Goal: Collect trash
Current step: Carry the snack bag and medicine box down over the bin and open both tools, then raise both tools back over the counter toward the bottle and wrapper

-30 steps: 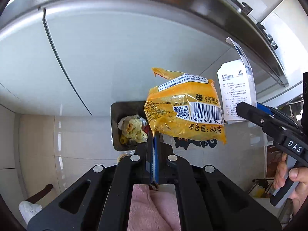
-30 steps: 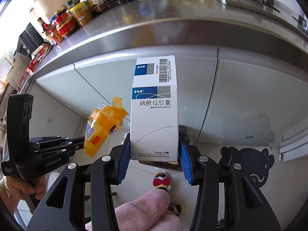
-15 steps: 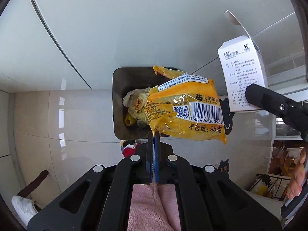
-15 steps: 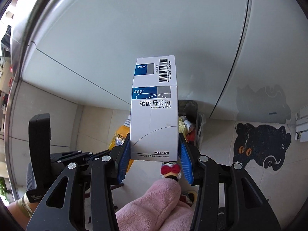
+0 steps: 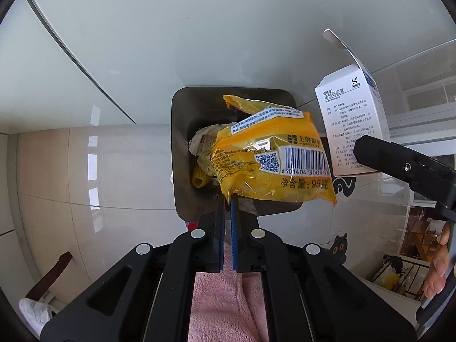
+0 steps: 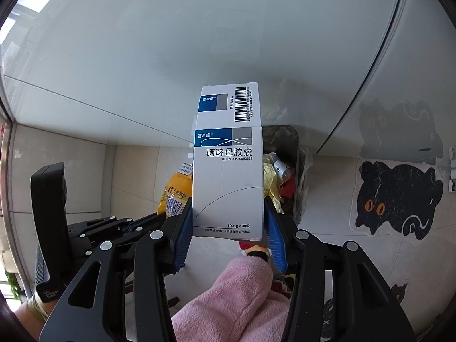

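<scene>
Left gripper (image 5: 227, 199) pinches the sideways-lying yellow packet (image 5: 270, 159); right gripper (image 6: 228, 222), loosening, clasps the upright box (image 6: 228, 176).

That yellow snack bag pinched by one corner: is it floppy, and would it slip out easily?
Probably floppy: the yellow bag sags sideways from the left gripper. Probably light, since one pinched edge carries it. The glossy film could slip.

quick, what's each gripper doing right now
Left gripper: shut on the yellow snack bag, above the trash bin.
Right gripper: jaws opening, the white medicine box between its pads.
</scene>
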Tool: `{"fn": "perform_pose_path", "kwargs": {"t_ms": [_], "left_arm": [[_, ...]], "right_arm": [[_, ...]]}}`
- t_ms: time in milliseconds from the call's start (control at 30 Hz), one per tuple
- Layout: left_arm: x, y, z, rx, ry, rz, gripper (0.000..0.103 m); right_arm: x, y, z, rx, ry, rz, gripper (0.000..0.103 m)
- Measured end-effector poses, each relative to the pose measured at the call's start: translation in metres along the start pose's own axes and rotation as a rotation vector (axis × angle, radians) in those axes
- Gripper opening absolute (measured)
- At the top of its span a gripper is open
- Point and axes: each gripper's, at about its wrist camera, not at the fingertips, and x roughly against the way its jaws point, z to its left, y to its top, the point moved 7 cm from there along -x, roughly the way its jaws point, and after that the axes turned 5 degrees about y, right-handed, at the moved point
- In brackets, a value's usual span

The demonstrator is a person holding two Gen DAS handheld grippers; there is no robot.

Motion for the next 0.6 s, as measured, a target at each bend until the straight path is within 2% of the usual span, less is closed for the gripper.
{"fn": "perform_pose_path", "kwargs": {"t_ms": [67,100,133,167,233,267,333,367,467,600], "left_arm": [[0.002,0.001,0.001,-0.003,-0.004,0.001,0.018],[0.003,0.002,0.002,-0.002,-0.011,-0.002,0.031],[0.005,0.002,0.002,-0.002,-0.012,-0.006,0.04],[0.006,0.002,0.003,-0.001,-0.011,-0.009,0.042],[0.009,0.003,0.004,0.004,-0.007,-0.012,0.048],[0.01,0.004,0.005,0.007,-0.005,-0.015,0.05],[0.015,0.003,0.006,0.013,-0.001,-0.021,0.062],[0.019,0.003,0.006,0.017,0.001,-0.026,0.065],[0.037,0.002,0.005,0.023,0.007,-0.04,0.077],[0.084,0.004,-0.001,0.038,0.0,-0.105,0.087]], "right_arm": [[0.0,0.004,0.0,0.0,-0.003,-0.001,0.051],[0.0,0.005,0.001,-0.001,-0.006,-0.004,0.055],[0.0,0.006,0.002,-0.002,-0.006,-0.01,0.066],[0.001,0.008,0.002,-0.004,-0.007,-0.012,0.072],[0.002,0.01,0.003,-0.011,-0.007,-0.015,0.076],[0.003,0.011,0.002,-0.014,-0.01,-0.02,0.082],[0.011,0.014,0.006,-0.026,-0.011,-0.032,0.09],[0.015,0.016,0.007,-0.031,-0.008,-0.037,0.094],[0.033,0.019,0.013,-0.035,0.007,-0.056,0.1],[0.075,0.023,0.031,-0.028,0.042,-0.111,0.1]]}}
